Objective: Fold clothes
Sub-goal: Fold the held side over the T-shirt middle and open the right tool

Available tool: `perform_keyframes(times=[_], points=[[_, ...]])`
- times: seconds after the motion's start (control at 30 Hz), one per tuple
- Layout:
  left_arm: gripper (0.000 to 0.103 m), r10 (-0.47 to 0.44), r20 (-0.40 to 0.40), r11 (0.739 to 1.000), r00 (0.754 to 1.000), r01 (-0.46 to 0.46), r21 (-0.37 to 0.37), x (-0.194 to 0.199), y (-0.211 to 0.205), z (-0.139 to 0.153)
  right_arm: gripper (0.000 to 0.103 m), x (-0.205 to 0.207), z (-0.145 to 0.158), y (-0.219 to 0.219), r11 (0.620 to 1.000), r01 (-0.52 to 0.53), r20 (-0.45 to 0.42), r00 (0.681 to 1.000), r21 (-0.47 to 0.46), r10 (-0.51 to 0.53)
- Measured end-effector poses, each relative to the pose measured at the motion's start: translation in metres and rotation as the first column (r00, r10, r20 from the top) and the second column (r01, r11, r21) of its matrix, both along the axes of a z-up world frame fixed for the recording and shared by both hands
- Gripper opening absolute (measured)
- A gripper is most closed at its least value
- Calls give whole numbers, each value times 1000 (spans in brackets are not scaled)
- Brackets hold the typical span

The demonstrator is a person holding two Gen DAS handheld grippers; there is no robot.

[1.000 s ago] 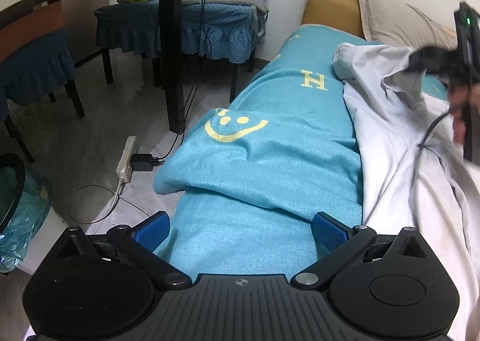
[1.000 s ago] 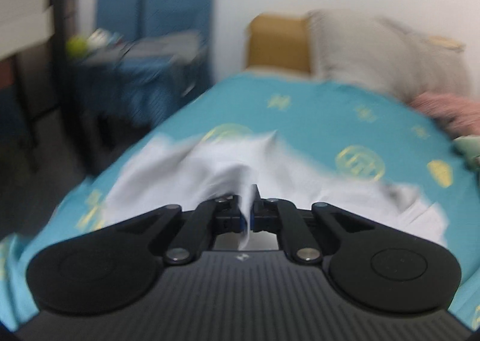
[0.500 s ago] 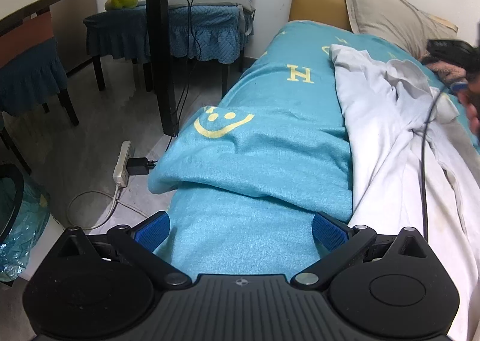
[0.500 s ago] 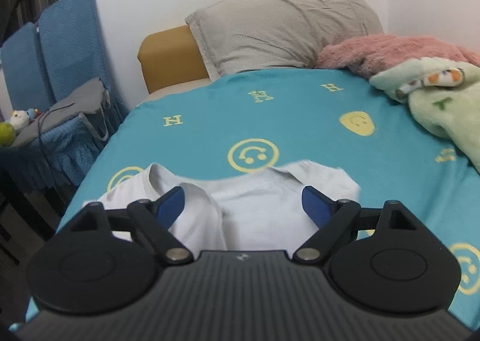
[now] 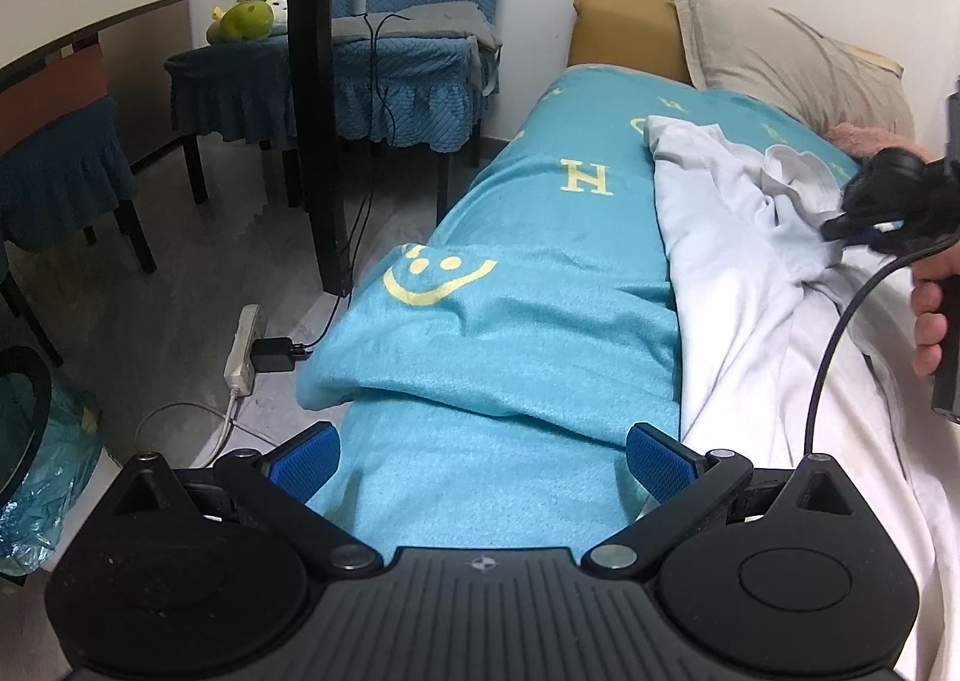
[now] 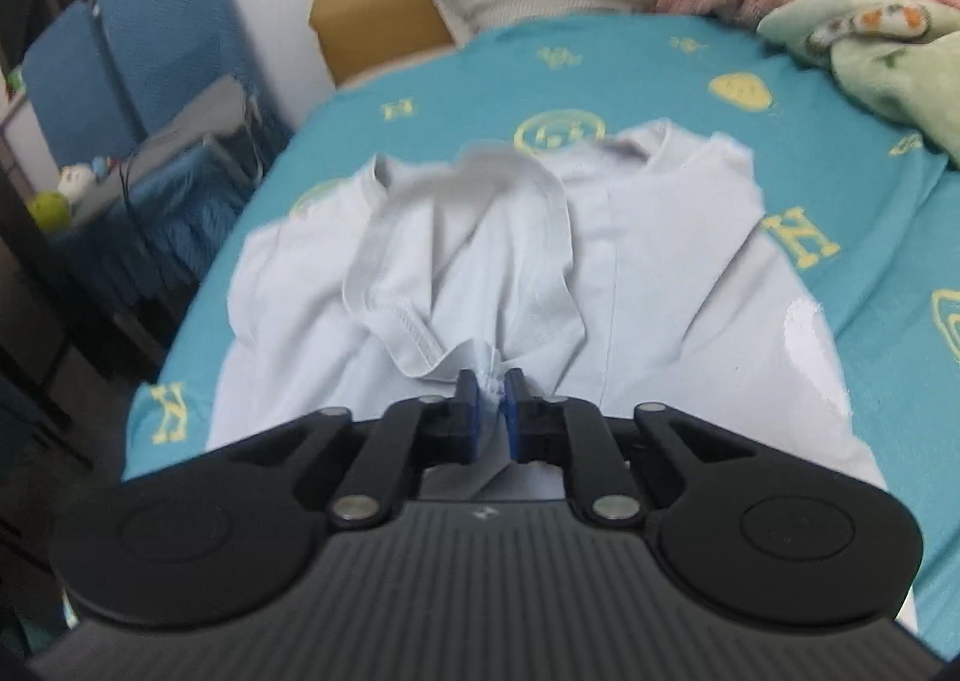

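A pale white shirt (image 6: 600, 273) lies spread on the turquoise blanket (image 6: 690, 99) of a bed. My right gripper (image 6: 492, 399) is shut on a bunched fold of the shirt near its sleeve hem. In the left wrist view the shirt (image 5: 750, 285) lies along the bed's right side, and the right gripper (image 5: 864, 222) shows there pinching the cloth. My left gripper (image 5: 480, 456) is open and empty, low over the blanket (image 5: 510, 333) near the bed's left edge, just left of the shirt.
A grey pillow (image 5: 792, 63) and tan headboard (image 5: 624, 33) sit at the bed's head. Pink and green blankets (image 6: 870, 21) lie at the far right. Left of the bed are blue-covered chairs (image 5: 408, 63), a table leg (image 5: 318, 111), a power strip (image 5: 243, 351) and a bin (image 5: 30, 441).
My right gripper was open half a second ago over the shirt's collar end; it has now closed on a fold of the shirt. My left gripper has stayed open and shifted slightly.
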State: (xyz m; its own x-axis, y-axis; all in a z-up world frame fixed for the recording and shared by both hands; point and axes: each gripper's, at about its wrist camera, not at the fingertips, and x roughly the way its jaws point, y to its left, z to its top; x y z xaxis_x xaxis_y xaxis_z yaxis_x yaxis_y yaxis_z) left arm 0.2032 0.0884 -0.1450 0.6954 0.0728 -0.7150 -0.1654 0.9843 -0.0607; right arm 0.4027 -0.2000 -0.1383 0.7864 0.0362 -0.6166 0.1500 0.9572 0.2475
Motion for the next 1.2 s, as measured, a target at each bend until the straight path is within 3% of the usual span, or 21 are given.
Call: perform_keyframes(times=[0.13,0.27,0.37,0.47,0.5,0.57,0.63,0.77,0.9,1.03,1.2], points=[[103,-14,14,998,1000,15,-61,-3,3,5,6,-28,9,-18,994,93,89,991,49,-97],[103,-42,24,997,999,43,-65,-7,0,5,6,-34,-17,-36,989,138,40,989,44,-140],[103,-51,21,997,998,52,-56,-7,-3,5,8,-38,-28,-44,988,120,34,992,94,-124],[102,-47,20,998,999,47,-35,-8,-6,7,14,-40,-18,-43,991,89,11,996,99,-90],[101,-44,17,999,999,45,-25,-9,-8,11,18,-42,-11,-41,992,76,7,997,96,-77],[101,-69,51,997,996,70,-16,-17,-15,22,72,-52,3,-39,994,50,27,998,97,-53],[102,-106,93,994,990,105,12,-26,-24,33,86,-71,21,-34,996,45,73,996,79,-51],[102,-147,127,989,981,143,45,-42,-36,45,84,-108,57,-23,1000,8,93,996,18,-9],[102,-183,106,983,977,180,36,-53,-34,49,84,-175,92,-20,999,-41,99,994,3,40],[102,-199,20,979,980,199,-31,-69,-12,46,84,-255,116,-24,996,-88,114,990,18,85],[99,-120,-158,987,980,101,-125,-82,30,39,84,-327,118,-38,993,-117,111,987,33,112]])
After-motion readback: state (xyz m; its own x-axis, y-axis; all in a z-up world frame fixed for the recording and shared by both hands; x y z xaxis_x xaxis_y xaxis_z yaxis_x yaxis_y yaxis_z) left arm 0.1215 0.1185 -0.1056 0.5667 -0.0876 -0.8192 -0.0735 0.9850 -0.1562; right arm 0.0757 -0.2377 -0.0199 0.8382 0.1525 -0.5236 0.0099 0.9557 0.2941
